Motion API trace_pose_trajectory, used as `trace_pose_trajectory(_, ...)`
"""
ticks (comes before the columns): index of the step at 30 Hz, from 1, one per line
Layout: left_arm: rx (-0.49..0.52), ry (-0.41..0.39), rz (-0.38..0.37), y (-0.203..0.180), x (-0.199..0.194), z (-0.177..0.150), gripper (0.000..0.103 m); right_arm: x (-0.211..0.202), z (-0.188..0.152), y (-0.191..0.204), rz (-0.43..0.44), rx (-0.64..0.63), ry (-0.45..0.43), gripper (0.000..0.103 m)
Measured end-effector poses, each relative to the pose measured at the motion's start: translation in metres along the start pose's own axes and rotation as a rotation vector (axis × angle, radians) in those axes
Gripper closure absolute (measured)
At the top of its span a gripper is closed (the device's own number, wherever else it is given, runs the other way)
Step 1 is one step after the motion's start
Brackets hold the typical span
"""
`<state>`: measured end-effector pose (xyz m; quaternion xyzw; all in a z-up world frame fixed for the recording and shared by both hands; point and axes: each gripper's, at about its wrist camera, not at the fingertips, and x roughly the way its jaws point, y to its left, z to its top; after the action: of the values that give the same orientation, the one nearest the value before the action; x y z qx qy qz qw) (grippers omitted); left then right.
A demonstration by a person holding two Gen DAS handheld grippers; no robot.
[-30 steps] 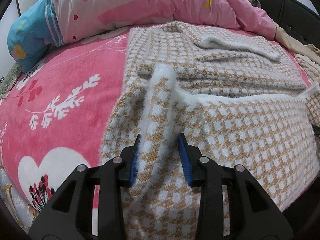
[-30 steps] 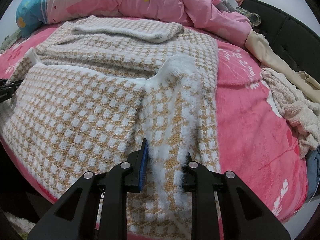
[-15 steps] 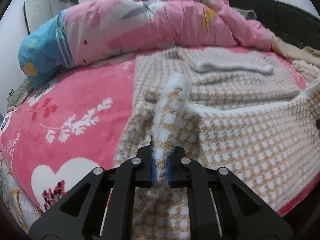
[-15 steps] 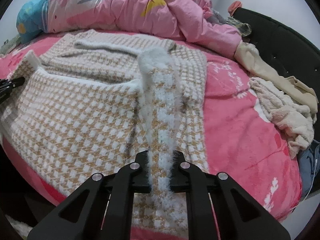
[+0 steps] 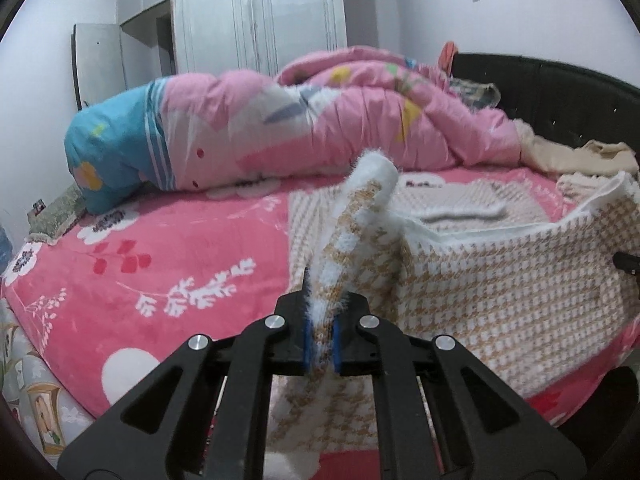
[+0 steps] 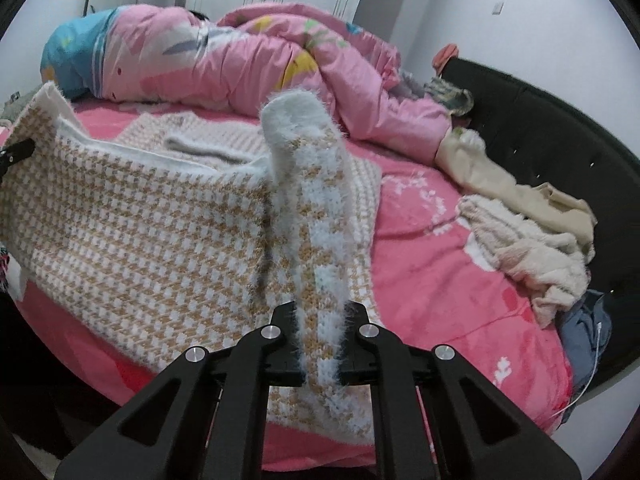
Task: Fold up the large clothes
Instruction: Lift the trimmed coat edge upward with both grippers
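Observation:
A fuzzy tan-and-white houndstooth sweater (image 5: 500, 288) lies across the pink bed, its near part lifted off the sheet. My left gripper (image 5: 320, 340) is shut on the sweater's left near edge, which stands up in a fold between the pads. My right gripper (image 6: 319, 344) is shut on the sweater's right near edge (image 6: 312, 216), also pulled up into a tall fold. The cloth hangs stretched between the two grippers. The sweater's far part (image 6: 208, 140) rests flat on the bed.
A pink and blue duvet (image 5: 280, 128) is heaped along the far side of the pink floral sheet (image 5: 160, 264). Cream and beige clothes (image 6: 528, 240) lie at the right by the black headboard (image 6: 560, 120). White wardrobe doors (image 5: 260, 20) stand behind.
Both grippers went from open around the sweater's near edges to shut on them. Both then rose and tilted up, lifting the near half off the bed.

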<state>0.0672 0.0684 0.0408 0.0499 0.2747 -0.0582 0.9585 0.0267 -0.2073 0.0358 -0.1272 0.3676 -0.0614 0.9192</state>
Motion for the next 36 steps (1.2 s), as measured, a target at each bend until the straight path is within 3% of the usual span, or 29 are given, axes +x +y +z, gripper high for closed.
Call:
trace_pose_trajectory(11, 0.016, -0.128, 0.024, -0.005, -0.037, 0.034, 0.096, -0.033, 0.018, -0.017, -0.007, 0.050, -0.125, 0.095)
trace_pose_trajectory(17, -0.002, -0.143, 0.019, -0.002, -0.032, 0.045, 0.096, -0.031, 0.028, -0.019, -0.013, 0.045, -0.150, 0.095)
trace_pose_trajectory(26, 0.010, -0.129, 0.012, -0.003, 0.002, 0.064, 0.096, -0.007, 0.050, -0.019, -0.039, 0.016, -0.176, 0.095)
trace_pose_trajectory(30, 0.031, -0.132, 0.003, -0.008, 0.028, 0.090, 0.096, 0.018, 0.074, -0.032, -0.026, 0.027, -0.185, 0.095)
trace_pose_trajectory(36, 0.060, -0.091, -0.021, -0.021, 0.103, 0.144, 0.096, 0.076, 0.123, -0.061, 0.037, 0.075, -0.168, 0.095)
